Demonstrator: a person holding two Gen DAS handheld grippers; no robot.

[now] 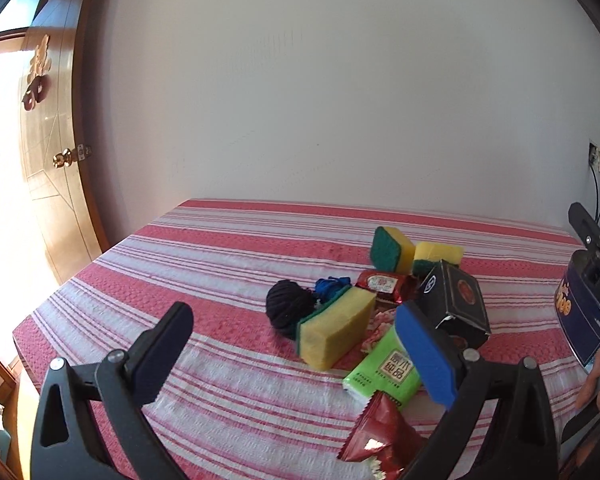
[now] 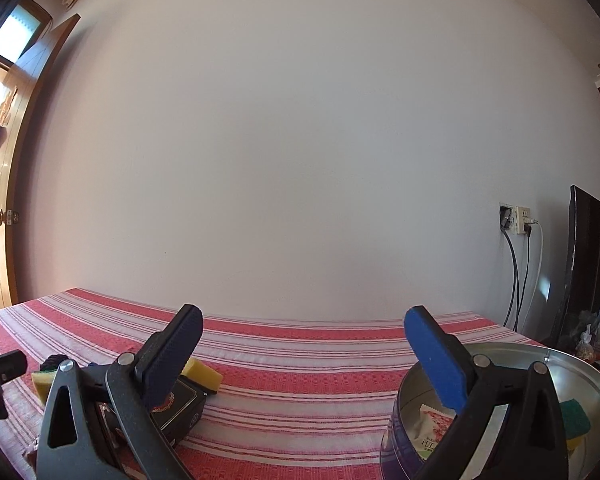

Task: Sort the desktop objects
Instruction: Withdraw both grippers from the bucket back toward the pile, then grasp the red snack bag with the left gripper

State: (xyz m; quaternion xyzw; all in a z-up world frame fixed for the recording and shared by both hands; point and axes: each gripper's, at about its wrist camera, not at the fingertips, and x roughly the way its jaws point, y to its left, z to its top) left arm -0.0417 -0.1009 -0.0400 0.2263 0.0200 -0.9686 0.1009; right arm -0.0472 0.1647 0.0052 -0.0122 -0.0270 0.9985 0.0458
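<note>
The left gripper hovers with its fingers spread wide and empty above a heap on the red-striped tablecloth. In the heap, a yellow sponge lies on its side against a dark yarn ball. A green tissue pack and a black box sit partly behind the blue-padded finger. A red snack packet lies nearest the camera, and two more sponges stand at the back. The right gripper is also spread and empty, over the rim of a round metal tin holding a white packet and a green-faced sponge. Its tin stands well apart from the heap.
</note>
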